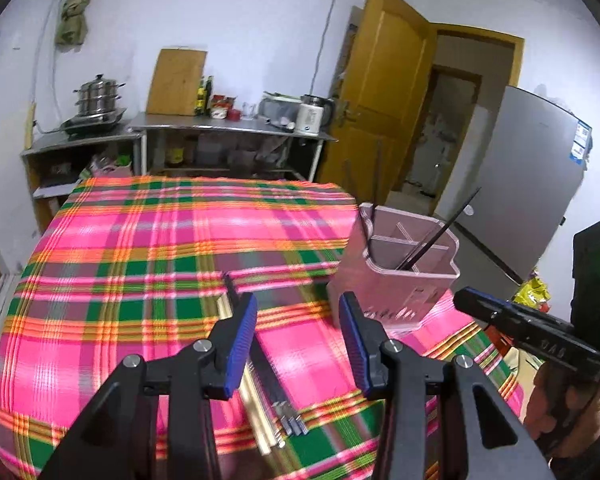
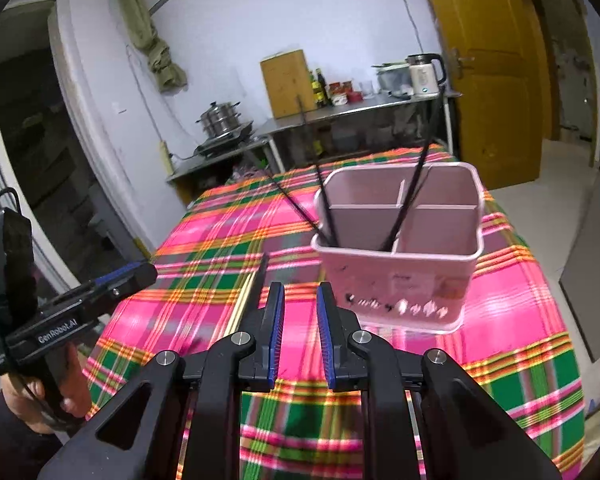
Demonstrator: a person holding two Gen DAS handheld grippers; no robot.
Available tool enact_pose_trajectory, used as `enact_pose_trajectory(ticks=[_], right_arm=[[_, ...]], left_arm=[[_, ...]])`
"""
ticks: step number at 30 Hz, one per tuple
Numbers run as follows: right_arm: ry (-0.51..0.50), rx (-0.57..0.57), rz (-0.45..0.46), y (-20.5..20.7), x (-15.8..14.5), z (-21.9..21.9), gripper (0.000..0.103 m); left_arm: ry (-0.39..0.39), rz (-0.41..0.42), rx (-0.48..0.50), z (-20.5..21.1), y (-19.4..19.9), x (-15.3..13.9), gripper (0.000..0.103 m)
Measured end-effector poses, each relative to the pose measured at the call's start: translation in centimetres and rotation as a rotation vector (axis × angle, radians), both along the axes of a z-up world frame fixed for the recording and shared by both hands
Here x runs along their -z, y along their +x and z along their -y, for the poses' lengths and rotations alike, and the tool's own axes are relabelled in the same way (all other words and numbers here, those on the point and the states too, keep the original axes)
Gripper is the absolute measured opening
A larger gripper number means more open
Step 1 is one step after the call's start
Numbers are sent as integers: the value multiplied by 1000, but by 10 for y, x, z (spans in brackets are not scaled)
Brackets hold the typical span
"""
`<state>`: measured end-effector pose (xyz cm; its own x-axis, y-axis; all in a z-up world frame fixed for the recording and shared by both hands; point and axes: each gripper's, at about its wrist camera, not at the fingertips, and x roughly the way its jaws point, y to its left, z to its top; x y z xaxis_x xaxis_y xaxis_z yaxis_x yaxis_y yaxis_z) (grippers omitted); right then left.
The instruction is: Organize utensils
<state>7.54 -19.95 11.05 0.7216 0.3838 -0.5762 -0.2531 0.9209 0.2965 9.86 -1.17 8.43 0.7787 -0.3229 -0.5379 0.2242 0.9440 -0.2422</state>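
Observation:
A pink divided utensil holder [image 1: 396, 280] [image 2: 400, 280] stands on the plaid tablecloth [image 1: 140, 264], with black chopsticks [image 2: 410, 204] leaning in its compartments. A bundle of pale and grey chopsticks [image 1: 270, 396] [image 2: 246, 298] lies flat on the cloth, left of the holder. My left gripper [image 1: 298, 344] hovers over that bundle, open, with nothing between its pads. My right gripper [image 2: 300, 336] points at the holder's near left corner; its jaws stand a narrow gap apart and hold nothing. Each gripper shows in the other's view: the right one [image 1: 500, 320] and the left one [image 2: 132, 272].
Behind the table stand steel counters [image 1: 228, 128] with a steamer pot [image 1: 98, 98], a cutting board, bottles and a kettle [image 1: 314, 114]. A yellow door [image 1: 380, 92] stands open at the right, beside a grey fridge [image 1: 520, 184]. The holder sits near the table's right edge.

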Motion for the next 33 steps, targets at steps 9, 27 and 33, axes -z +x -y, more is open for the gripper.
enact_pose_trajectory(ticks=[9,27,33], right_arm=[[-29,-58,-33,-3,22,-26,17],[-94,-123,-152,23,71,-67,17],[-99,-134,-182,36,84,-77,17]], left_arm=[[17,-85,-48,-18,-10,43,45],[23,-245,-95,-29,36,108,39],[34,-270,-87,-24,50,119,39]])
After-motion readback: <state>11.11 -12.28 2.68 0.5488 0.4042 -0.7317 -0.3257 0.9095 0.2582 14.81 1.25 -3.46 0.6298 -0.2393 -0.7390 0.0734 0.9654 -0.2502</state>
